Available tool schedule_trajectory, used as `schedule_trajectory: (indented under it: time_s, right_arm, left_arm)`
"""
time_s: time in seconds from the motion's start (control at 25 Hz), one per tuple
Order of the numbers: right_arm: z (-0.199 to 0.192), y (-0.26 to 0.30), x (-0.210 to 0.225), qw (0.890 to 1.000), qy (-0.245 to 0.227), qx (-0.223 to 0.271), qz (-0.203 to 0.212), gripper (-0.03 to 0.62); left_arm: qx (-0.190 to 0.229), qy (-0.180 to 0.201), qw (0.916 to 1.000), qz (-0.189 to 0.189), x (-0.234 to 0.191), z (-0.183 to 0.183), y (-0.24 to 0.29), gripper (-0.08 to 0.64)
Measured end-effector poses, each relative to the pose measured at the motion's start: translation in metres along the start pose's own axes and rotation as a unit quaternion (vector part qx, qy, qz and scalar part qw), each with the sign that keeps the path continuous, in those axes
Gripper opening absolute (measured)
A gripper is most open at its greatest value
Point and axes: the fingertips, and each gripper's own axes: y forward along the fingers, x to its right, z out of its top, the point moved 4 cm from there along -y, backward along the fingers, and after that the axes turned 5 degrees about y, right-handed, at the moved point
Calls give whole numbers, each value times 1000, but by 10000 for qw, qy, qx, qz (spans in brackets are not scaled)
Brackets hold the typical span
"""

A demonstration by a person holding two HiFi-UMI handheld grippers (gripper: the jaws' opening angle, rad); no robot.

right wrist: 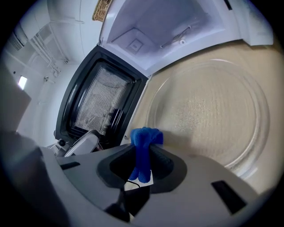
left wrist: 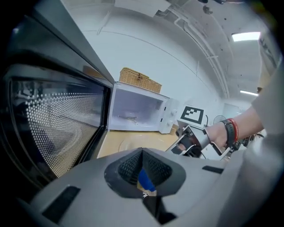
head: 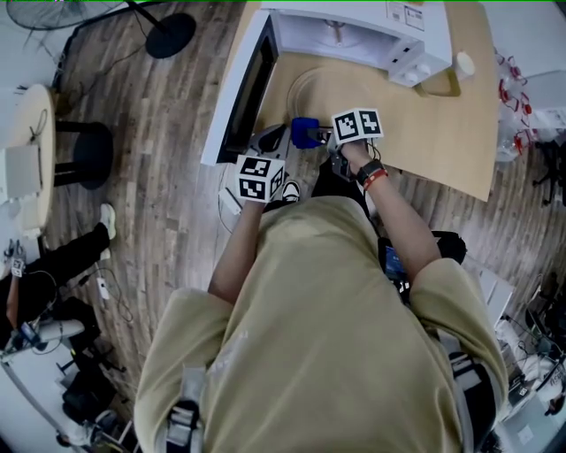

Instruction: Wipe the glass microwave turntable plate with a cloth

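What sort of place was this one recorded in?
Probably a lab or workshop, not a home kitchen: a white microwave oven sits on a light wooden table, loose cables trail over the wood plank floor, and exposed ceiling pipes run beside long strip lights.

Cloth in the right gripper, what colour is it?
Blue; the cloth shows best in the right gripper view.

Nothing can be read anywhere. The microwave (head: 354,31) has a printed label (head: 405,13) on its top (too small to make out), and the right gripper (head: 317,134) bears only black-and-white square markers, no letters.
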Motion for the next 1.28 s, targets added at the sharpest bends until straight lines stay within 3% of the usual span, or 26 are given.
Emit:
schedule_trajectory:
  time_s: [0.6, 1.28]
  right_arm:
    - [-2, 4, 15, 9992, -77, -145, -351, 92]
    - [-16, -48, 55, 9985, 116, -11, -541, 92]
  left_arm:
    - [-30, 38, 10000, -64, 8, 0, 5, 19]
    - [-128, 174, 9993, -318, 20, 3, 23, 20]
